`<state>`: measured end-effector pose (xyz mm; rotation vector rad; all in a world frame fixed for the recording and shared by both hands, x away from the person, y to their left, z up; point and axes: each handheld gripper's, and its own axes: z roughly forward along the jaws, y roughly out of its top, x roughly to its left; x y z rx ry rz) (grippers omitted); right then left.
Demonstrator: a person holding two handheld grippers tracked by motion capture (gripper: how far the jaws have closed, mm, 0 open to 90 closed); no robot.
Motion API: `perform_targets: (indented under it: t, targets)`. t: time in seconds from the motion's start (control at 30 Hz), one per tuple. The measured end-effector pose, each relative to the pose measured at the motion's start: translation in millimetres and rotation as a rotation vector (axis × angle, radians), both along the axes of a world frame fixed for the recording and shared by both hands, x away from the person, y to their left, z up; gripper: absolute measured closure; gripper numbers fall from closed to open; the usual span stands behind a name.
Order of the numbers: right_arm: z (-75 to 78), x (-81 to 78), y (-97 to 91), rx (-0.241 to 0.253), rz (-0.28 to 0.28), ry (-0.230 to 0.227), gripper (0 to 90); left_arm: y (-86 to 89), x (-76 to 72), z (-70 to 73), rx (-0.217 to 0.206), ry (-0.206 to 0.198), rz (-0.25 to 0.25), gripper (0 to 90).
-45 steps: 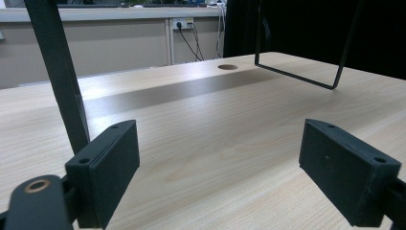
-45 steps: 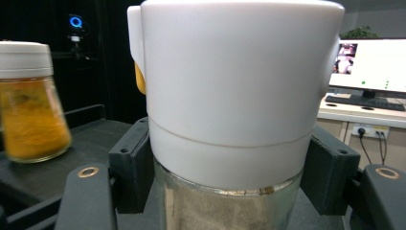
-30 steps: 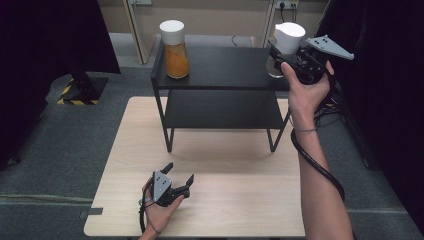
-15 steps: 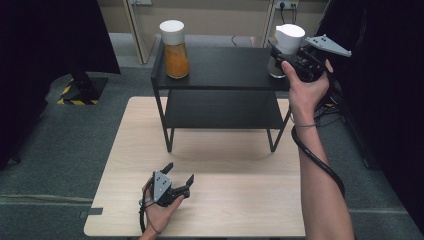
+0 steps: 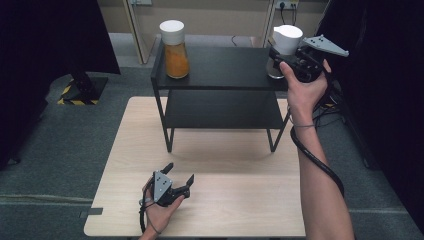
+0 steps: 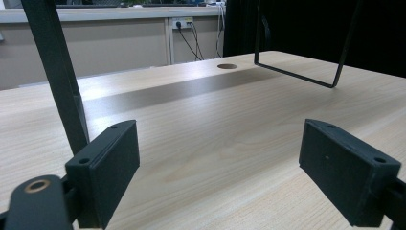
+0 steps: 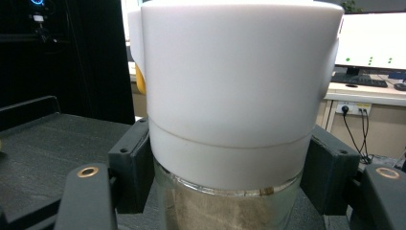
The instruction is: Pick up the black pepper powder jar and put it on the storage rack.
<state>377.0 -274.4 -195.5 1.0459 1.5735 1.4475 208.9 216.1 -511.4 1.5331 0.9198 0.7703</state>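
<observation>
- Two glass jars on the top deck of a black two-tier shelf (image 5: 220,67) standing at the far end of the pale wooden surface (image 5: 235,200).
- Left jar (image 5: 174,49) at the deck's left end: white cap, orange contents filling most of the glass, upright, untouched.
- Right jar (image 5: 283,50) at the deck's right end: tall white lid (image 7: 234,91) over clear glass; pale brownish contents seen through the glass in the right gripper view, kind not discernible.
- Right claw (image 5: 278,61) at the shelf's right end, held in the right hand (image 5: 305,90); jaws on either side of the right jar just beneath its lid, touching the lid's lower band, pinching it.
- Jar base resting on the deck or just lifted: cannot tell.
- Left claw (image 5: 178,175) held in the left hand (image 5: 160,207) low over the near left part of the surface, jaws spread wide with bare wood between them, pointing toward the shelf legs.
- Lower tier of the shelf bare.
- Compared with a second ago: no visible change; both jars in the same places, right claw at the same jar, left claw at the same spot.
</observation>
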Motion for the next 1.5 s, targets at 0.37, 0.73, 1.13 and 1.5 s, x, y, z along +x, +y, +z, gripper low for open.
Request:
perform_targets:
  t: [0.37, 0.73, 1.13, 1.5]
  targets:
    - [-2.6, 1.5, 2.1, -0.003, -0.006, -0.006, 30.6, 0.0, 0.1, 0.0, 0.001, -0.001, -0.002, 13.1]
    - [-1.1, 2.2, 1.6, 0.008, 0.001, 0.004, 29.8, 0.1, 0.2, 0.2, 0.003, -0.001, -0.003, 13.1]
    - [-2.0, -4.7, 2.6, 0.058, -0.018, -0.004, 14.6, -0.2, 0.1, 0.1, 0.004, -0.001, -0.003, 13.1]
    - [-0.3, -20.9, 4.3, 0.051, -0.011, -0.006, 6.5, -0.3, 0.1, 0.2, 0.004, -0.001, -0.002, 13.1]
